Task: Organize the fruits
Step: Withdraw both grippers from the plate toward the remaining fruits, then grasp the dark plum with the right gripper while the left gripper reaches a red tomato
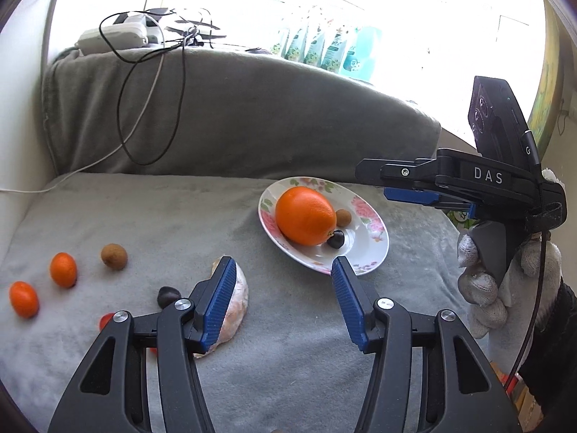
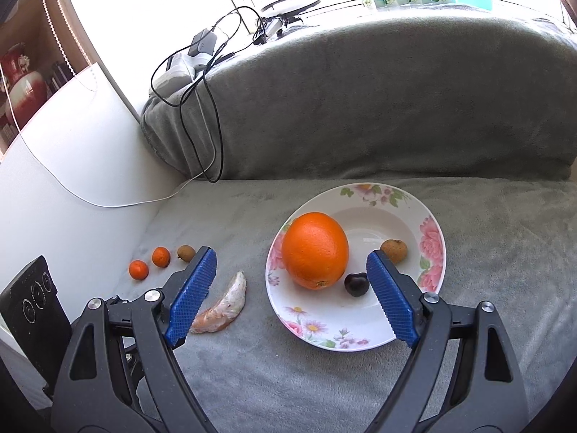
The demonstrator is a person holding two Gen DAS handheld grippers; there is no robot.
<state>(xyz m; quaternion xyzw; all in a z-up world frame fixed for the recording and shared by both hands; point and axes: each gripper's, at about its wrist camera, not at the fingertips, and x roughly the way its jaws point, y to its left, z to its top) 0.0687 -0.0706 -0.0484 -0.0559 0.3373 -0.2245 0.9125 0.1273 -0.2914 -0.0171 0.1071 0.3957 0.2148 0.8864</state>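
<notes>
A flowered white plate [image 2: 360, 342] lies on the grey blanket and holds a big orange [image 2: 314, 250], a dark cherry [image 2: 356, 284] and a brown longan [image 2: 393, 251]. My right gripper [image 2: 291, 256] hovers open in front of the plate, nothing between its blue pads. In the left wrist view my left gripper [image 1: 283, 261] is open and empty, left of the plate [image 1: 375, 252]. Its left finger partly covers a peeled citrus segment [image 1: 238, 303]. Loose on the blanket lie two kumquats [image 1: 63, 269] [image 1: 23, 298], a longan [image 1: 114, 256] and a dark cherry [image 1: 167, 296].
A gloved hand [image 1: 483, 288] holds the right gripper [image 1: 389, 184] at the right edge. A small red fruit [image 1: 106, 321] peeks out beside the left gripper's arm. Behind the blanket rises a grey-draped backrest [image 2: 360, 108] with cables [image 2: 212, 115] hanging over it. A white wall [image 2: 83, 151] bounds the left.
</notes>
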